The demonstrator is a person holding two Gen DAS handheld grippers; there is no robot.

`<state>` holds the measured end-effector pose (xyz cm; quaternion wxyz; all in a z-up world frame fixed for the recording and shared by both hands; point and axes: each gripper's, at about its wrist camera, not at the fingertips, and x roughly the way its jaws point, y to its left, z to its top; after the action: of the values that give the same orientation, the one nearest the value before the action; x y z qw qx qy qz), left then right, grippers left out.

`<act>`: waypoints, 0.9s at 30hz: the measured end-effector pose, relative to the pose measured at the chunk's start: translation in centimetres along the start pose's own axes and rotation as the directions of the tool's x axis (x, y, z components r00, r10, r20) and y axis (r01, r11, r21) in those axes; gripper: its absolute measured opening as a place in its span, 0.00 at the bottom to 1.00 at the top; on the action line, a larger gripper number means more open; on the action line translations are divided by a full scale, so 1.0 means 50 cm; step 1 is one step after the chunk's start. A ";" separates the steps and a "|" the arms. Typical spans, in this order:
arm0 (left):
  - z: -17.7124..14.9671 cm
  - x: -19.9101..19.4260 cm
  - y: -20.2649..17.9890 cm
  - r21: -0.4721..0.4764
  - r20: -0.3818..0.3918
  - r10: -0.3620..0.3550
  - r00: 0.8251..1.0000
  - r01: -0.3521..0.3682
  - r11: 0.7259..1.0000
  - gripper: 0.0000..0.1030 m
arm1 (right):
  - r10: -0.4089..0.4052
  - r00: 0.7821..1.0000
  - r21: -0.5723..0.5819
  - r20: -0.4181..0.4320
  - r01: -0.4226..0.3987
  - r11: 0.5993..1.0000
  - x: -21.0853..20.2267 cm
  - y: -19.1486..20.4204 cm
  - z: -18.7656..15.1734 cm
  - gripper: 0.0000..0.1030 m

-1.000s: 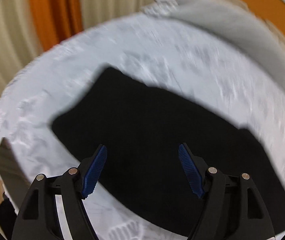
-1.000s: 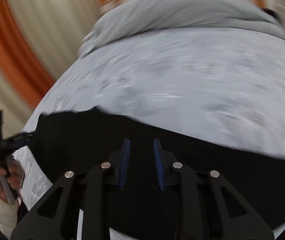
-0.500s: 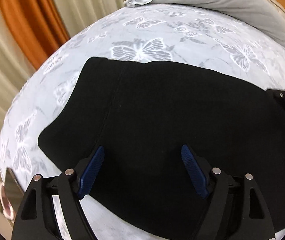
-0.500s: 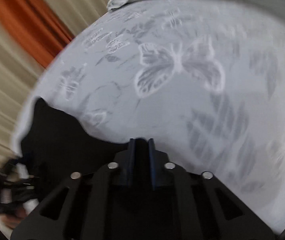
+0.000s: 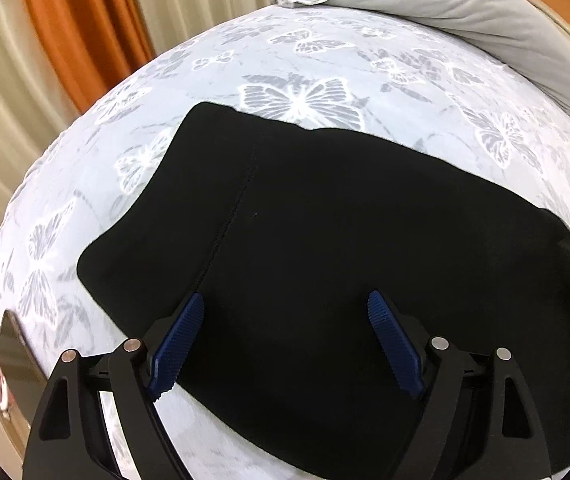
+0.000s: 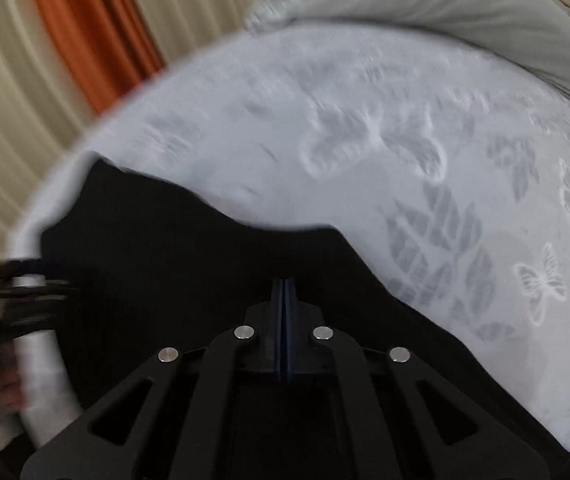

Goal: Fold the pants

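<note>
Black pants (image 5: 325, 248) lie flat on a bed sheet with a butterfly print (image 5: 305, 96), waistband end toward the far left. My left gripper (image 5: 285, 312) is open and empty, its blue pads wide apart just above the near edge of the pants. In the right wrist view my right gripper (image 6: 283, 286) has its pads pressed together over the black pants (image 6: 189, 264); no cloth shows between them. The left gripper (image 6: 1, 292) appears blurred at the left edge of that view.
A grey duvet (image 5: 465, 12) is bunched at the far side of the bed. Orange and beige curtains (image 5: 77, 24) hang behind the bed on the left. A phone (image 5: 9, 364) lies at the bed's left edge.
The right gripper closed from slightly open to pads together and moved along the pants' edge. The left gripper stayed open and settled over the pants.
</note>
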<state>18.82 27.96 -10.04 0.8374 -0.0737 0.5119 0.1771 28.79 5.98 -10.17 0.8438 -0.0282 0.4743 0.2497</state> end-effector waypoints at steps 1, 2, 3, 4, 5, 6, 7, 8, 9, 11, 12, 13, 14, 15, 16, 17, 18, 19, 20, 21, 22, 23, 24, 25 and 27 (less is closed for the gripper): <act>-0.002 0.002 -0.005 0.006 0.001 0.012 1.000 -0.012 1.000 0.79 | 0.039 0.999 0.099 0.028 -0.041 0.994 -0.005 -0.030 0.013 0.00; -0.007 0.004 -0.014 0.023 0.012 0.044 0.999 -0.044 0.999 0.80 | 0.033 0.998 0.167 0.045 -0.040 0.985 -0.018 -0.047 0.021 0.00; -0.010 0.004 -0.019 0.030 0.021 0.059 0.998 -0.060 0.998 0.80 | -0.033 0.997 0.224 0.064 0.018 0.975 -0.052 -0.061 0.027 0.06; -0.014 -0.002 -0.027 0.037 0.036 0.089 0.995 -0.091 0.995 0.80 | -0.060 0.993 0.228 0.100 0.036 0.973 -0.099 -0.069 0.024 0.05; -0.014 -0.007 -0.032 0.036 0.037 0.102 0.994 -0.103 0.994 0.79 | -0.053 0.991 0.221 0.126 0.024 0.975 -0.132 -0.072 0.016 0.05; -0.015 -0.017 -0.036 0.026 0.037 0.095 0.995 -0.096 0.995 0.79 | -0.063 0.987 0.208 0.149 0.031 0.978 -0.189 -0.086 -0.008 0.05; -0.016 -0.034 -0.043 0.007 0.042 0.056 0.998 -0.056 0.998 0.79 | -0.093 0.983 0.203 0.158 0.060 0.977 -0.231 -0.094 -0.035 0.06; -0.016 -0.046 -0.047 -0.003 0.048 0.032 0.998 -0.032 0.999 0.79 | -0.132 0.978 0.206 0.162 0.097 0.974 -0.281 -0.114 -0.072 0.06; -0.019 -0.062 -0.054 -0.010 0.057 0.010 0.998 -0.009 1.000 0.79 | -0.169 0.972 0.225 0.163 0.130 0.966 -0.336 -0.148 -0.122 0.09; -0.028 -0.099 -0.070 -0.032 0.079 -0.034 0.996 0.037 0.999 0.79 | -0.249 0.957 0.279 0.147 0.201 0.939 -0.400 -0.206 -0.192 0.43; -0.034 -0.114 -0.076 -0.044 0.088 -0.063 0.994 0.067 0.997 0.80 | -0.344 0.929 0.315 0.139 0.288 0.904 -0.448 -0.249 -0.253 0.65; -0.041 -0.125 -0.083 -0.052 0.094 -0.093 0.991 0.098 0.994 0.81 | -0.456 0.880 0.340 0.135 0.391 0.855 -0.495 -0.292 -0.318 0.68; -0.051 -0.138 -0.091 -0.053 0.096 -0.125 0.987 0.131 0.990 0.82 | -0.523 0.844 0.353 0.121 0.456 0.817 -0.519 -0.319 -0.355 0.68; -0.058 -0.147 -0.099 -0.049 0.095 -0.142 0.985 0.147 0.988 0.82 | -0.612 0.789 0.383 0.056 0.549 0.743 -0.551 -0.370 -0.405 0.68; -0.069 -0.160 -0.106 -0.056 0.101 -0.144 0.984 0.150 0.987 0.82 | -0.669 0.744 0.413 -0.009 0.612 0.675 -0.583 -0.421 -0.441 0.68; -0.074 -0.167 -0.109 -0.063 0.108 -0.146 0.983 0.154 0.986 0.82 | -0.702 0.711 0.451 -0.038 0.639 0.623 -0.618 -0.466 -0.477 0.67; -0.082 -0.175 -0.110 -0.071 0.114 -0.155 0.981 0.163 0.984 0.82 | -0.718 0.695 0.502 -0.037 0.634 0.588 -0.658 -0.505 -0.517 0.67; -0.091 -0.184 -0.110 -0.082 0.121 -0.159 0.980 0.169 0.982 0.82 | -0.722 0.690 0.566 -0.054 0.617 0.547 -0.698 -0.550 -0.566 0.67; -0.103 -0.193 -0.112 -0.102 0.132 -0.162 0.978 0.176 0.979 0.82 | -0.715 0.694 0.606 -0.082 0.605 0.517 -0.716 -0.579 -0.601 0.67; -0.115 -0.197 -0.112 -0.124 0.135 -0.170 0.976 0.187 0.975 0.82 | -0.686 0.717 0.650 -0.122 0.580 0.491 -0.733 -0.618 -0.650 0.67; -0.123 -0.200 -0.115 -0.136 0.132 -0.179 0.975 0.196 0.971 0.84 | -0.657 0.740 0.684 -0.144 0.554 0.474 -0.744 -0.642 -0.691 0.67; -0.135 -0.201 -0.123 -0.155 0.121 -0.206 0.971 0.224 0.962 0.84 | -0.613 0.776 0.727 -0.149 0.506 0.464 -0.753 -0.671 -0.737 0.67; -0.141 -0.199 -0.132 -0.161 0.108 -0.232 0.967 0.248 0.955 0.84 | -0.578 0.806 0.758 -0.131 0.457 0.466 -0.756 -0.685 -0.762 0.67; -0.145 -0.195 -0.146 -0.159 0.092 -0.252 0.963 0.264 0.951 0.84 | -0.560 0.821 0.773 -0.114 0.427 0.469 -0.744 -0.687 -0.763 0.66; -0.148 -0.189 -0.178 -0.127 0.072 -0.259 0.963 0.267 0.955 0.84 | -0.540 0.840 0.778 -0.057 0.376 0.503 -0.752 -0.694 -0.774 0.59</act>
<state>12.09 15.35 -5.63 0.8601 -0.1931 0.4614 0.1005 -2.08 -50.17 -7.32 0.8512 0.2296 0.4244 -0.2065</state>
